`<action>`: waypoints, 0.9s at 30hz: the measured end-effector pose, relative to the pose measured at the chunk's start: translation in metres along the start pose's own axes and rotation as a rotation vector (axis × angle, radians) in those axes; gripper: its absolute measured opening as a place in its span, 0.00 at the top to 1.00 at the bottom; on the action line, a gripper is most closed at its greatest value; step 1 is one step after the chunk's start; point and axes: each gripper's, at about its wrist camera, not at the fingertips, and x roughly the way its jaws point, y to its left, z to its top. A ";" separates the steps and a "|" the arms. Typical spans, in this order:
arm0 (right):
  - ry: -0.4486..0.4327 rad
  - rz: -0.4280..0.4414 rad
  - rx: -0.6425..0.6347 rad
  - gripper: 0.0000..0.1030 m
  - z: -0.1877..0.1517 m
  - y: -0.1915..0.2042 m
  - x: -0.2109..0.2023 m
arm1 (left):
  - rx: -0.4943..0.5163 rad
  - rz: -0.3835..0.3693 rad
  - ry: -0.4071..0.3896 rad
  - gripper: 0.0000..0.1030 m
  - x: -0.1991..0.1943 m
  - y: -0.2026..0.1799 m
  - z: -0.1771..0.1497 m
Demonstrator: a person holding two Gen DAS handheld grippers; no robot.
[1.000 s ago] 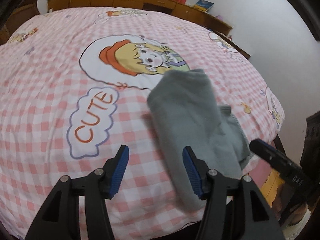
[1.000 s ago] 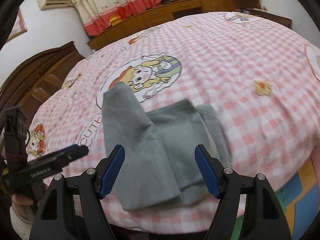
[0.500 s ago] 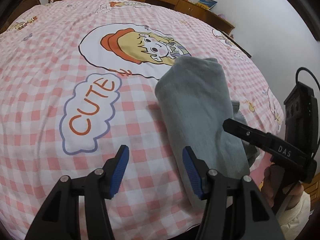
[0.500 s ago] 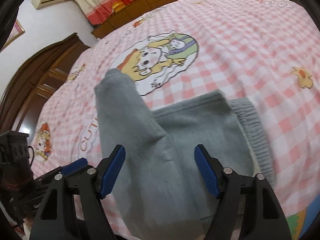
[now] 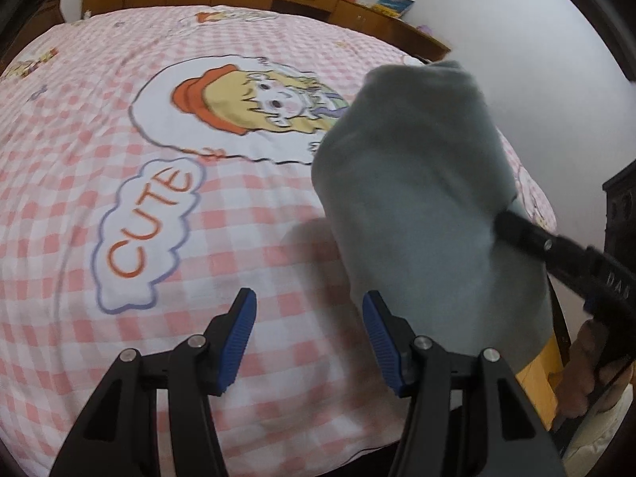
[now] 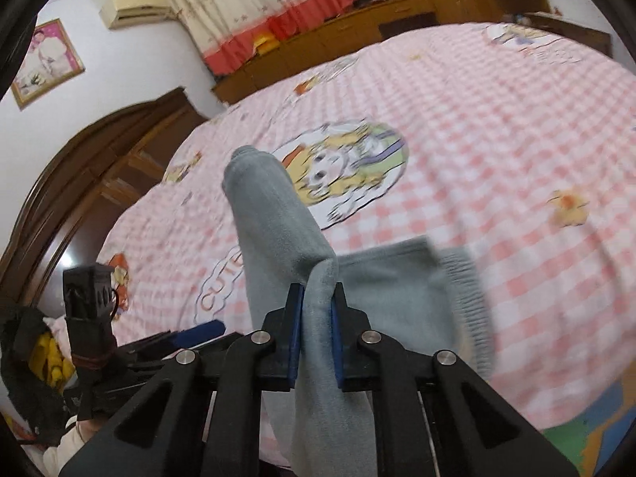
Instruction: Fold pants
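Grey pants lie partly folded on a pink checked bed near its front edge. My right gripper is shut on a fold of the pants and lifts it off the bed; the ribbed waistband rests to the right. In the left wrist view the lifted pants stand at the right, with the right gripper reaching in from the right. My left gripper is open and empty, low over the bed just left of the pants.
A cartoon print and a "CUTE" cloud mark the bedcover left of the pants. Wooden cabinets run along the far side. A wooden headboard stands at the left. The bed's front edge drops off close below the grippers.
My right gripper has closed on a fold of the pants and raised it. The left gripper stays open and has moved closer to the pants.
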 end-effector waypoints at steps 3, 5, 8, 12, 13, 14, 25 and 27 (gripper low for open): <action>-0.013 -0.038 0.026 0.87 0.001 -0.019 -0.011 | 0.046 -0.028 -0.005 0.43 0.001 -0.019 0.001; -0.005 -0.050 0.061 0.87 0.000 -0.034 -0.011 | 0.070 -0.045 -0.012 0.43 0.001 -0.031 0.001; 0.017 -0.073 0.069 0.87 -0.004 -0.051 0.000 | 0.105 -0.066 -0.038 0.43 0.002 -0.048 0.004; 0.077 -0.097 0.100 0.86 -0.010 -0.073 0.028 | 0.173 -0.078 -0.109 0.43 0.003 -0.068 0.009; 0.083 -0.096 0.108 0.86 -0.011 -0.078 0.034 | 0.190 -0.096 -0.118 0.43 0.008 -0.074 0.012; 0.083 -0.097 0.107 0.84 -0.013 -0.082 0.037 | 0.195 -0.110 -0.120 0.43 0.013 -0.077 0.015; 0.070 -0.067 -0.026 0.82 -0.010 -0.076 -0.005 | 0.149 -0.170 -0.051 0.45 0.069 -0.068 0.032; 0.061 -0.038 -0.071 0.82 -0.013 -0.065 -0.016 | 0.149 -0.169 -0.052 0.45 0.069 -0.067 0.032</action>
